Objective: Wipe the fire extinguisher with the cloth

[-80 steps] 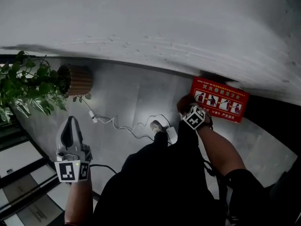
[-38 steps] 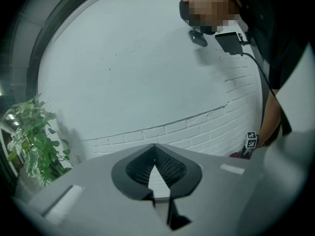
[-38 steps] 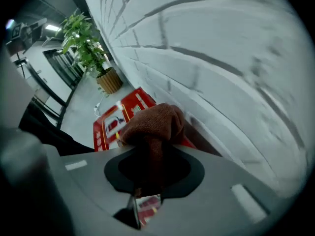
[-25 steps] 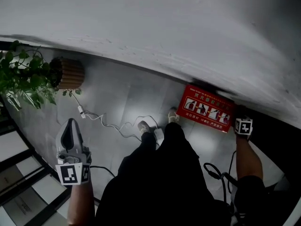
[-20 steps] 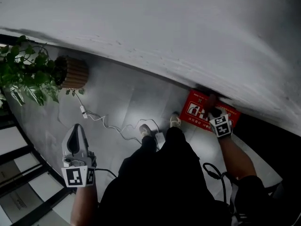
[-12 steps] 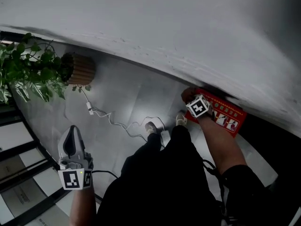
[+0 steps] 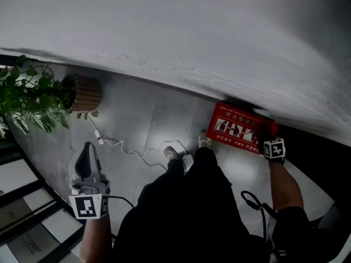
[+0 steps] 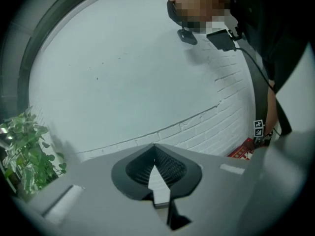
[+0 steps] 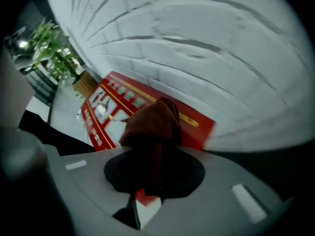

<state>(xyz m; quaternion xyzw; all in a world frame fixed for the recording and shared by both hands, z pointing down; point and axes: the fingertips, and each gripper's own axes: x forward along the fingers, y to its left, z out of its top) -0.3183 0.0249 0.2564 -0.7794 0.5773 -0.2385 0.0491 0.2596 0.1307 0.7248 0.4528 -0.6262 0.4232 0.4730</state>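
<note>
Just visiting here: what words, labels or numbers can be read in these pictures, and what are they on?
Red box: yellow characters and captioned picture panels, all too blurred to read.
Left marker cube and right marker cube: black-and-white square patterns only, no words.
Cloth: no print visible.
No text is legible anywhere.

The head view looks steeply down at the floor [image 7: 137,119], with a red fire extinguisher box [image 7: 241,129] against a white brick wall [image 7: 164,32]. The left gripper view faces that wall nearly level, far from the box. The right gripper view looks down, close above it. All three views show the box.
</note>
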